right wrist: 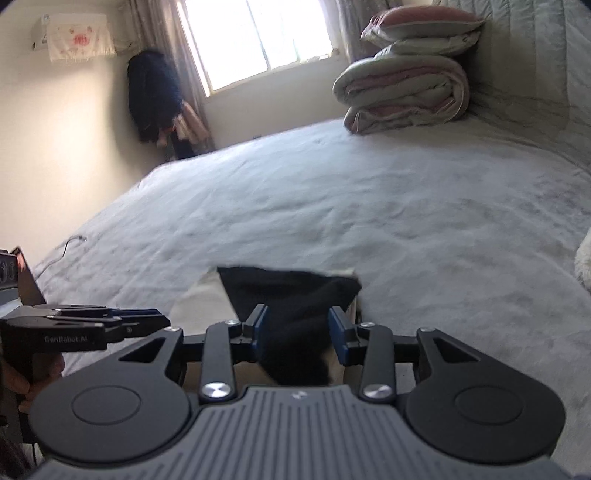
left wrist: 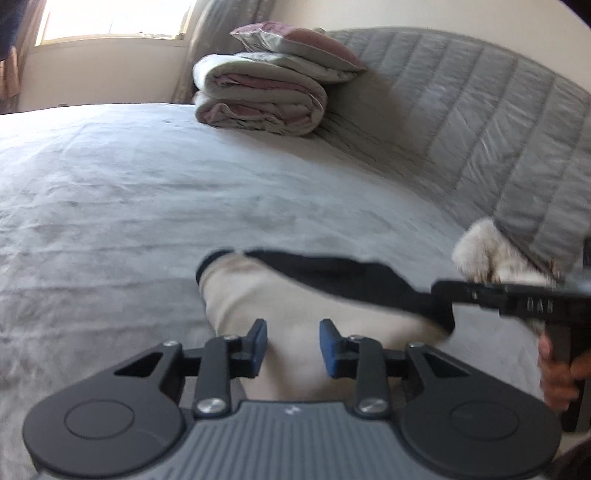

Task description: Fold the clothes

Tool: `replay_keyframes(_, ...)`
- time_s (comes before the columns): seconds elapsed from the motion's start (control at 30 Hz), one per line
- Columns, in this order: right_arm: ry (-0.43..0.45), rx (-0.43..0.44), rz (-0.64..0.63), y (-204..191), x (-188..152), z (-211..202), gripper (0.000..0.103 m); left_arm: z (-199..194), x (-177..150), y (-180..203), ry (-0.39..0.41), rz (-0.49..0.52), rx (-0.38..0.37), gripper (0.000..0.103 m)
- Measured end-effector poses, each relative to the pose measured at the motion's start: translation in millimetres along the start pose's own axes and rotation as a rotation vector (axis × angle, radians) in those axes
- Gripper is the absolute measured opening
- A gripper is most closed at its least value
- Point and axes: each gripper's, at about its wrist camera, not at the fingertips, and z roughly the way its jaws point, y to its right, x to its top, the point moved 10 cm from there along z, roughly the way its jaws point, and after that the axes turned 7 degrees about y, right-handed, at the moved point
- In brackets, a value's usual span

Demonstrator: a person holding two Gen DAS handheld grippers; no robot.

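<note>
the left gripper (left wrist: 293, 347) fills the foreground of its own wrist view, its 2 blue-padded fingers (left wrist: 260, 341) spread apart with nothing between them, hovering just above a cream garment (left wrist: 280, 306) that lies on the grey bedspread (left wrist: 129, 192). a black fabric part (left wrist: 347, 278) of the same garment runs across its top edge toward the right gripper (left wrist: 448, 295), seen here side-on, which meets the dark cloth at its tip (the frame is blurred and the grip itself cannot be judged from this angle). a hand (left wrist: 557, 373) holds that gripper's handle at the right edge.

from the right wrist view, the right gripper's fingers (right wrist: 262, 332) stand apart on either side of the black fabric (right wrist: 291, 295), which bunches down between them; whether the pads actually press it cannot be told. the cream cloth (right wrist: 199, 302) shows beneath and to the left, where the left gripper (right wrist: 162, 319) reaches in just beside it.

farther up the bed, a folded quilt (right wrist: 402, 92) with pillows (right wrist: 421, 22) stacked on top sits against the quilted grey headboard cover (left wrist: 480, 122). a bright window (right wrist: 255, 40) and dark hanging clothes (right wrist: 155, 96) occupy the far wall.
</note>
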Motion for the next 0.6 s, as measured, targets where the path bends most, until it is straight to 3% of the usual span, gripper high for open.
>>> replay_keyframes(0.1,-0.057,-0.01,-0.017,5,-14,5,0.046,-3,-17,-4,0.023,0.022,-0.009,0.039)
replay_keyframes(0.23,-0.067,0.033,0.069,11,-16,-3,0.052,-7,-11,-5,-0.001,-0.04,-0.01,0.043)
replay_keyframes(0.3,-0.077,0.056,0.11,14,-15,-7,0.06,-7,-9,-7,-0.015,-0.072,-0.005,0.061)
replay_keyframes(0.37,-0.079,0.062,0.157,18,-14,-10,0.071,-8,-7,-10,-0.029,-0.105,0.001,0.069)
replay_keyframes(0.53,-0.093,0.072,0.278,24,-10,-8,0.082,-4,-6,-16,-0.066,-0.153,0.061,0.088)
replay_keyframes(0.6,-0.105,0.063,0.304,25,-10,-7,0.094,-3,-8,-18,-0.09,-0.147,0.101,0.094)
